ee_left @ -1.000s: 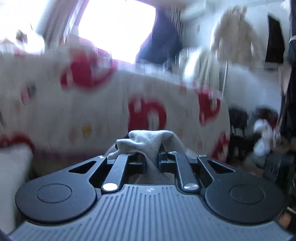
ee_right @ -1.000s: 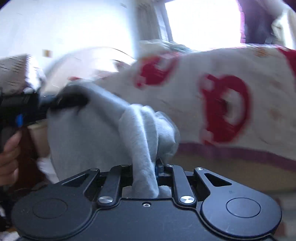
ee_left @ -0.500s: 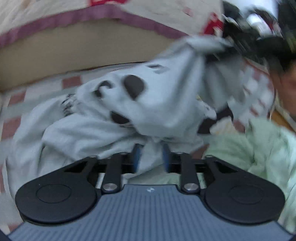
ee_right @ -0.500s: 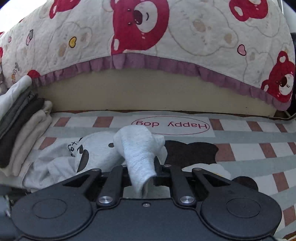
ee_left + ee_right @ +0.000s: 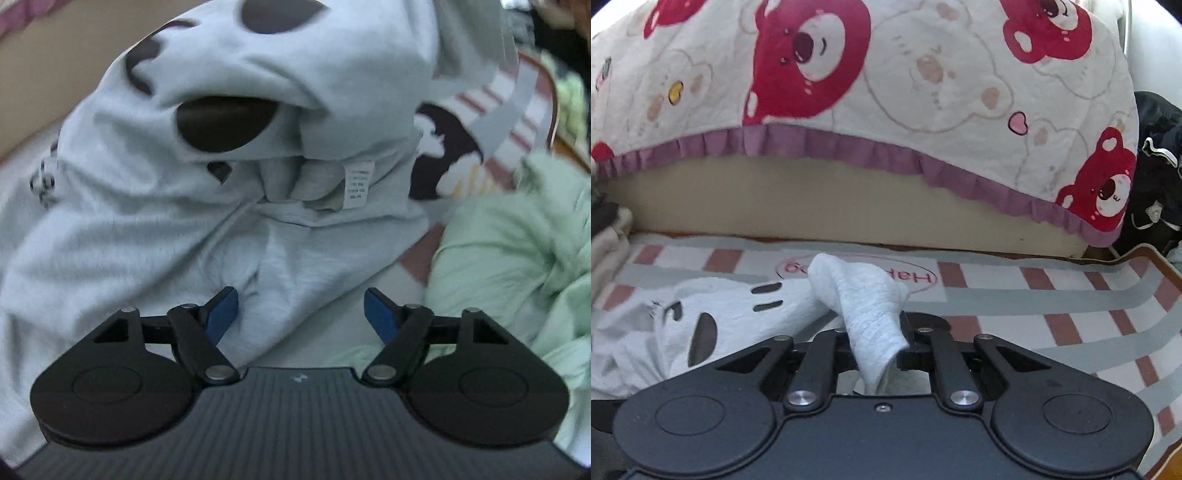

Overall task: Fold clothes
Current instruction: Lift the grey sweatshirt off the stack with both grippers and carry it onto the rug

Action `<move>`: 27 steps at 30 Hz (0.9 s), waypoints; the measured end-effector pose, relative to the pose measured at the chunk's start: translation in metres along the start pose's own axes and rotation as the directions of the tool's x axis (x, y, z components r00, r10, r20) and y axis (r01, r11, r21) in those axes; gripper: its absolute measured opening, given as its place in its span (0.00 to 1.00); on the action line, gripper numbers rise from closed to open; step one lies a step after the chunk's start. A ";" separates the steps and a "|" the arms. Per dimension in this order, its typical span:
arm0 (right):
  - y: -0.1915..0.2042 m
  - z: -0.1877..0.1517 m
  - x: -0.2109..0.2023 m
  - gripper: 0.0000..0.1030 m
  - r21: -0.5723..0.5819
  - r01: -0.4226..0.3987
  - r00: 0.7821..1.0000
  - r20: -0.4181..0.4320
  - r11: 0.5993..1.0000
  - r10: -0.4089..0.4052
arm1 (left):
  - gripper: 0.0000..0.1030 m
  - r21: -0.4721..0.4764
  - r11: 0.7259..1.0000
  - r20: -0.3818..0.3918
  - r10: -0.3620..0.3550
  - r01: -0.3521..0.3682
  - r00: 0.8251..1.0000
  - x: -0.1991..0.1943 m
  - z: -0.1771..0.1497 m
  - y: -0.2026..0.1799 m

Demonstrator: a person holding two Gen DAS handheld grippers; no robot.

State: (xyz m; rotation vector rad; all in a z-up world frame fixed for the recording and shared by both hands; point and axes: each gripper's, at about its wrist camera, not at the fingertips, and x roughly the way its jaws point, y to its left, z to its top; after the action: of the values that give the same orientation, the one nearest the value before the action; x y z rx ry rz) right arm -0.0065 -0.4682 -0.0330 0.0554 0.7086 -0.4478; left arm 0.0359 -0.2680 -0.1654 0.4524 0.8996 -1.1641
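Grey garment [image 5: 192, 229] heaped on the striped mat [image 5: 1052, 295] below the bed's quilt edge [image 5: 849, 144]; mat to its right lies open. Left gripper [image 5: 301, 310] jaws opening, unclamped; right gripper [image 5: 875, 354] pinches a garment corner. Only the left view shows green cloth [image 5: 517, 251].

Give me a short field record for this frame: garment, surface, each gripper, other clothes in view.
garment: grey top with dark print, crumpled, care label showing
surface: striped mat beside a bed with a bear-print cover
left gripper: jaws opening, pads clear of the grey top lying below them
right gripper: shut on a fold of the grey top
other clothes: green garment at the right of the left view; folded stack at the left edge of the right view
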 end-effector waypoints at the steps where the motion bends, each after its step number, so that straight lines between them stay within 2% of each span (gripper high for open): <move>1: -0.002 -0.003 0.001 0.13 -0.008 0.008 1.000 -0.008 1.000 -0.008 | 0.48 0.017 1.000 0.012 0.013 -0.014 1.000 0.000 -0.001 -0.002; 2: -0.004 -0.005 0.001 0.13 -0.017 0.016 1.000 -0.017 1.000 -0.016 | 0.26 0.061 0.997 0.024 0.047 -0.048 0.999 0.000 -0.001 -0.006; 4: -0.007 -0.011 0.003 0.13 -0.032 0.030 0.999 -0.033 0.999 -0.031 | 0.07 0.126 0.986 0.058 0.103 -0.109 0.993 0.001 0.001 -0.012; 5: -0.010 -0.013 0.004 0.13 -0.022 0.033 0.998 -0.044 0.999 -0.034 | 0.03 0.139 0.982 0.079 0.119 -0.129 0.990 0.000 0.003 -0.013; 7: -0.017 -0.020 0.009 0.13 -0.005 0.038 0.997 -0.062 0.999 -0.039 | 0.03 0.182 0.962 0.139 0.179 -0.203 0.974 -0.008 0.004 -0.020; 10: -0.022 -0.028 0.019 0.13 -0.002 0.055 0.996 -0.068 0.998 -0.055 | 0.03 0.217 0.925 0.239 0.259 -0.311 0.936 -0.031 0.008 -0.027; 15: -0.032 -0.030 0.030 0.13 0.036 0.063 0.995 -0.076 0.997 -0.061 | 0.03 0.113 0.906 0.304 0.360 -0.408 0.882 -0.077 0.013 -0.011; 18: -0.033 -0.030 0.032 0.13 0.065 0.048 0.997 -0.067 0.997 -0.043 | 0.03 0.044 0.860 0.355 0.462 -0.508 0.813 -0.100 0.012 0.002; 20: -0.031 -0.035 0.033 0.13 0.070 0.039 0.997 -0.068 0.997 -0.035 | 0.03 -0.013 0.824 0.354 0.534 -0.567 0.768 -0.115 0.006 0.015; 23: -0.032 -0.045 0.034 0.13 0.095 0.016 0.996 -0.089 0.995 -0.007 | 0.03 -0.136 0.763 0.299 0.640 -0.632 0.708 -0.135 -0.007 0.042; 27: -0.033 -0.066 0.031 0.13 0.109 0.007 0.991 -0.133 0.994 0.008 | 0.03 -0.289 0.691 0.213 0.721 -0.662 0.660 -0.161 -0.033 0.074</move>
State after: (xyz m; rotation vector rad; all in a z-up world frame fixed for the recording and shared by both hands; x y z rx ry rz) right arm -0.0406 -0.4968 -0.0999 0.1900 0.8145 -0.4857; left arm 0.0737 -0.1226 -0.0657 0.3900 0.4645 -0.4024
